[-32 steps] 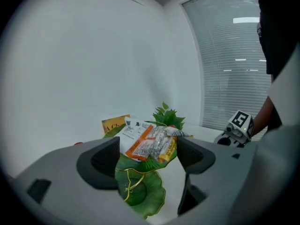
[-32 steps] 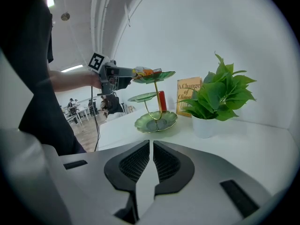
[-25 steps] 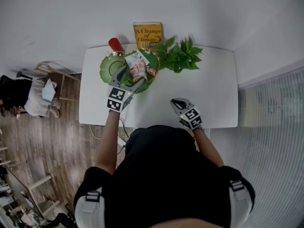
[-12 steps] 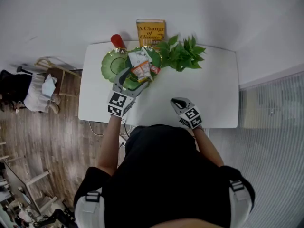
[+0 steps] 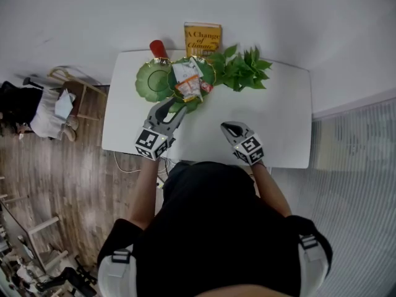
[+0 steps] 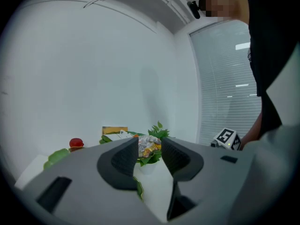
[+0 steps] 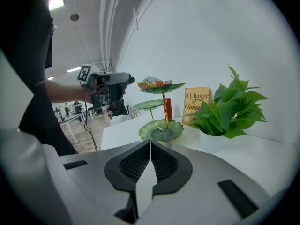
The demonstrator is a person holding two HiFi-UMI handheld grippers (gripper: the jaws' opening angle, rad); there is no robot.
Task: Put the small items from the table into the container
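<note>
the snack packets (image 5: 189, 83) lie heaped on the top tray of the green leaf stand (image 7: 162, 131), which i take for the container; it stands at the far side of the white surface (image 5: 275, 125), just beside the potted plant (image 5: 242, 70), with a yellow book (image 5: 202, 39) and a red can (image 5: 158, 48) behind it. the top tray is the easiest one to reach from above, which is likely why the pile sits there.

the left gripper (image 5: 172, 107) hangs in the air short of the stand, pointing at it nearly level. its fingers are closing with nothing between them: the packets show in the gap only because they lie far behind, in line with the fingers. the right gripper (image 7: 150, 150) waits low over the near part of the surface, fingers clenched together and empty, kept out of the left one's way.

a second ago the left gripper was right over the top tray with its fingers spread wide around the packets. now it has drawn back toward me, clear of the tray, and the gap has narrowed to about half. the right gripper has barely shifted. the packets stay where they were. i see no loose small item left on the surface, so i judge the drop done.
</note>
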